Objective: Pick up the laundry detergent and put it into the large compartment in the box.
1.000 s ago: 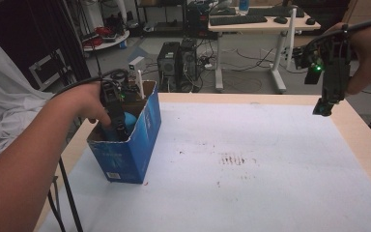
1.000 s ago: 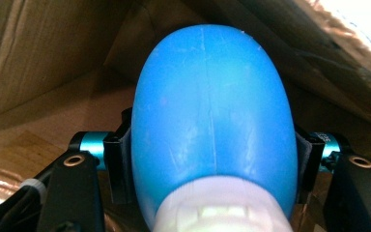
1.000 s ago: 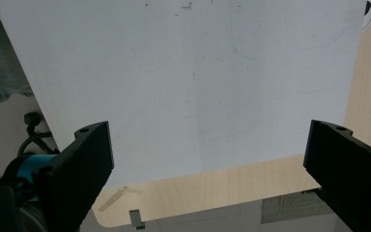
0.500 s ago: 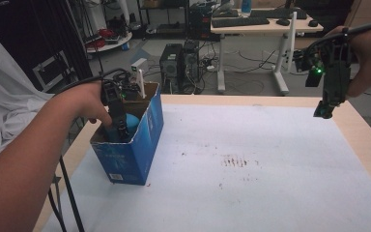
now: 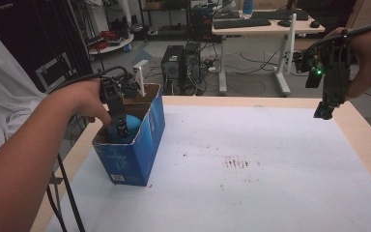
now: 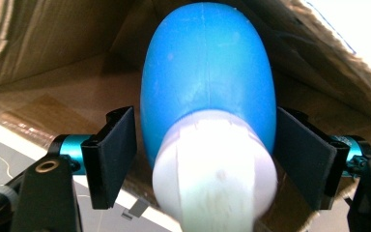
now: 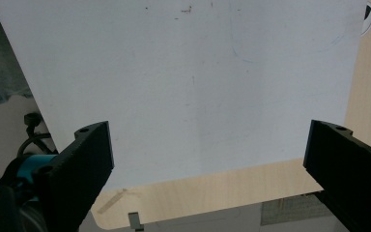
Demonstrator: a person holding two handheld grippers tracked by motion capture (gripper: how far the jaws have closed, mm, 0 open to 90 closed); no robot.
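A blue egg-shaped bulb (image 6: pixel 207 72) with a white end sits inside an open blue cardboard box (image 5: pixel 140 145) at the table's left; its blue top (image 5: pixel 131 123) shows over the box rim. My left gripper (image 5: pixel 120 126) reaches down into the box, and its two jaws press the bulb's sides, shut on it. My right gripper (image 5: pixel 326 112) hangs in the air over the table's far right edge. Its jaws stand wide apart with nothing between them, above the white sheet (image 7: pixel 198 87).
A white sheet (image 5: pixel 251 159) with a few dark marks covers the wooden table (image 5: pixel 362 125). The left gripper's cable (image 5: pixel 65 183) trails down off the table's left edge. Desks, computers and cables stand on the floor beyond the far edge.
Almost nothing has moved. The left hand stays in the box with the bulb, and the right gripper hovers in the same place.
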